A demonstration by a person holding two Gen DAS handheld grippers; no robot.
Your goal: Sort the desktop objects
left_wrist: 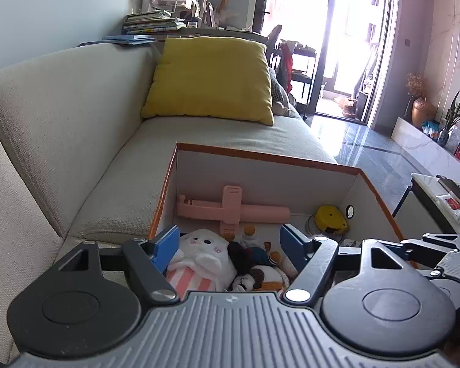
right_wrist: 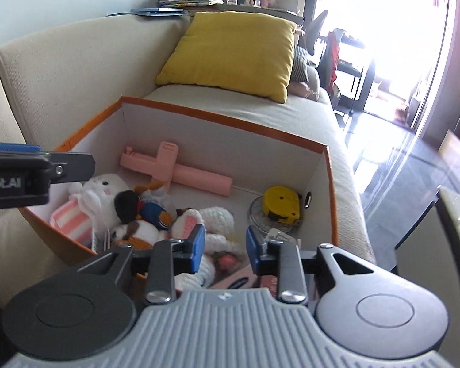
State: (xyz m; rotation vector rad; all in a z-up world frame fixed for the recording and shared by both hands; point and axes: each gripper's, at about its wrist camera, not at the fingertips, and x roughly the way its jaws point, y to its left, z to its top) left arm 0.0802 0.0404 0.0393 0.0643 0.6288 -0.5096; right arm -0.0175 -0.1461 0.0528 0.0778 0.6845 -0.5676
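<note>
Toys are lying in an orange-rimmed box [right_wrist: 224, 119] on the sofa [left_wrist: 61, 141]: a white bunny plush [left_wrist: 202, 254] toward its left wall, a pink selfie stick [right_wrist: 181, 171] along the far wall, a yellow tape measure [right_wrist: 282, 204] near the right corner. The left gripper [left_wrist: 230, 242] is hanging wide open above the bunny, gripping nothing. The right gripper [right_wrist: 225, 245] is hovering narrowly open, empty, over a crocheted white toy [right_wrist: 211, 224].

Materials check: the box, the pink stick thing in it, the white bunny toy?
Box: looks like cardboard, matte white inside, orange edges, thin flat walls.
Pink selfie stick: smooth moulded plastic by its even, slightly glossy surface; a metal core can't be ruled out.
White bunny toy: soft plush fabric, fuzzy nap, with a striped pink-and-white cloth part.
</note>
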